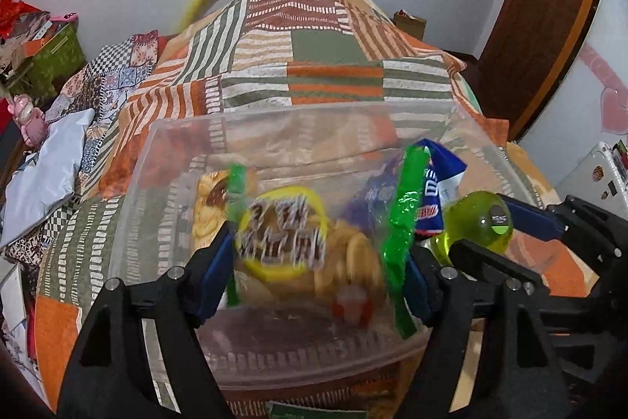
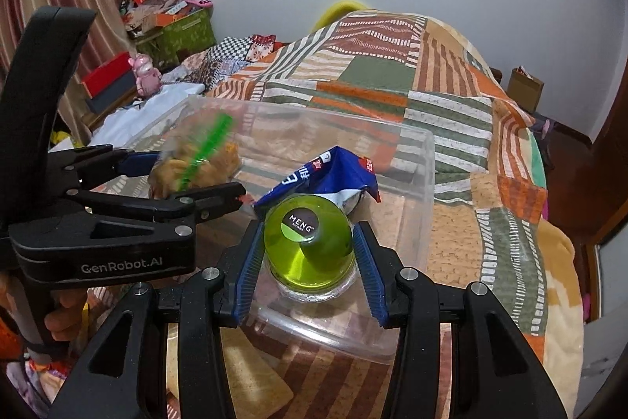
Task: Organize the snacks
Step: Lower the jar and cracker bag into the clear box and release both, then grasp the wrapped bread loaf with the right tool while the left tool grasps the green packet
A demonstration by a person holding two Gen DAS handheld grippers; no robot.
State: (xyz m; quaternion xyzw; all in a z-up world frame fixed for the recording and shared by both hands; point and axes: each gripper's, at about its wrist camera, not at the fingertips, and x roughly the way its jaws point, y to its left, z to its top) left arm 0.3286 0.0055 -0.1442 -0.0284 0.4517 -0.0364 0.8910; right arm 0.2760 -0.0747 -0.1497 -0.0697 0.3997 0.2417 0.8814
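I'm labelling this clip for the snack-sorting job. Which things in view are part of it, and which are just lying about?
Part of the job:
clear plastic bin
biscuit bag
blue snack packet
green jelly cup

Lying about:
patchwork blanket
pink figurine
green storage box

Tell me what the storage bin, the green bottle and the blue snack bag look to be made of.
Storage bin: clear, slightly frosted plastic; the quilt pattern shows through its walls.
Green bottle: probably glossy translucent plastic, though glass is possible; light glows through it and it carries highlights.
Blue snack bag: thin printed film, likely foil-lined plastic; it is crinkled, shiny and has a crimped edge.
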